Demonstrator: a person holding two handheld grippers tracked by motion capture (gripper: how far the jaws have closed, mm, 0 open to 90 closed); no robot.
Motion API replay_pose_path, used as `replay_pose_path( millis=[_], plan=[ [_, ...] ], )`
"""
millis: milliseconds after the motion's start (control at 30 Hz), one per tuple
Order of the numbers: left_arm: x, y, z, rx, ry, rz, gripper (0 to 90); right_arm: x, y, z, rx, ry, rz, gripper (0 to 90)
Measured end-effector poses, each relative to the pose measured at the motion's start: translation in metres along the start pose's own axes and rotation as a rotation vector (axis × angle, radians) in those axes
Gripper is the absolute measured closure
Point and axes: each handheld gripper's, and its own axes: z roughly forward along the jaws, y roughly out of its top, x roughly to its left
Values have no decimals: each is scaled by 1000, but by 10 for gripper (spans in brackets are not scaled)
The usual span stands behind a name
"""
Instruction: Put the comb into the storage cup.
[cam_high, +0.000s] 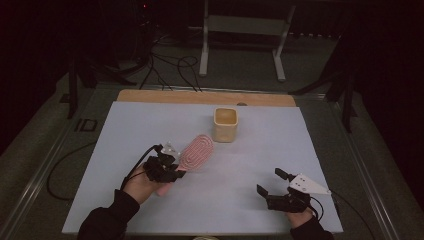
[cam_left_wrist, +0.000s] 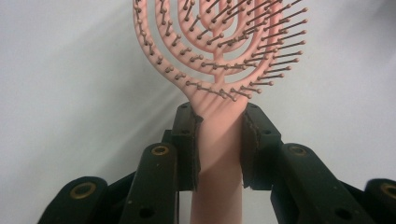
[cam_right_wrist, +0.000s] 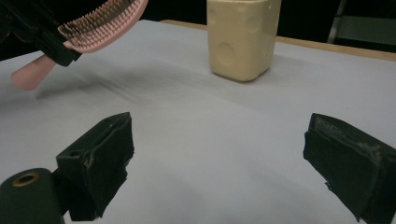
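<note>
1. Left gripper (cam_high: 172, 167) fingers clamp the pink hairbrush (cam_high: 196, 151) at its handle neck; brush sits left of worktop (cam_high: 260, 150) centre, bristle head pointing to 1 o'clock, apparently lifted.
2. Right gripper (cam_right_wrist: 217, 163) fingers spread wide, empty, at 5 o'clock.
3. Cream cup (cam_high: 225, 124) stands at 12 o'clock.
</note>
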Motion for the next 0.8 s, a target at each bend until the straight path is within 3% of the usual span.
replay_pose_path(
  millis=[300, 367, 567, 800],
  plan=[
    [-2, 3, 1, -75, -5, 7, 716, 0, 0, 0, -4, -2, 2, 81],
    [-4, 4, 1, -113, -9, 21, 716, 0, 0, 1, 2, -2, 2, 81],
    [-7, 4, 2, -151, -18, 30, 715, 0, 0, 1, 2, -2, 2, 81],
    [-8, -1, 2, -236, -23, 36, 715, 0, 0, 1, 1, -4, 4, 81]
  ],
)
